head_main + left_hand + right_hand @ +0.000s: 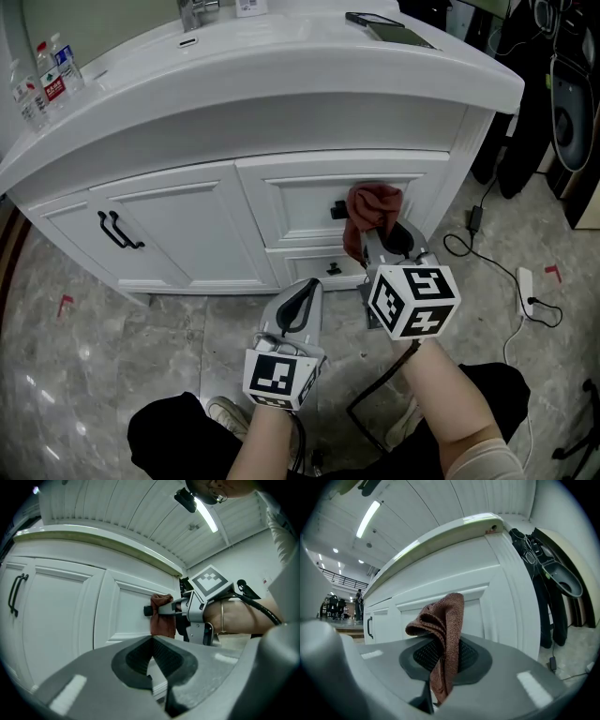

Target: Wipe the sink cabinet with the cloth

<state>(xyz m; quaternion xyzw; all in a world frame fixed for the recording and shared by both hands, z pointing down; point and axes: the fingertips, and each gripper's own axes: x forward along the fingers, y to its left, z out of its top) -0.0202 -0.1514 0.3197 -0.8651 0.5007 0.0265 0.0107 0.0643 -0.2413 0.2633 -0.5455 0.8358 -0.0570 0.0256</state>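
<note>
The white sink cabinet [187,225] fills the upper head view, with two doors at left and drawers at right. My right gripper [384,234] is shut on a reddish-brown cloth [373,211], which is held up against the upper drawer front beside its black knob [337,210]. In the right gripper view the cloth [443,634] bunches up out of the shut jaws. My left gripper [307,291] hangs lower and to the left, shut with nothing in it. The left gripper view shows the cloth [162,620] and the right gripper [161,609] at the drawer knob [147,611].
Black door handles [120,231] sit on the left doors, and a second knob [332,269] on the lower drawer. Water bottles [42,84], a faucet [197,11] and a dark flat item [389,28] stand on the countertop. A power strip with cables [525,286] lies on the floor at right, near dark bags [525,103].
</note>
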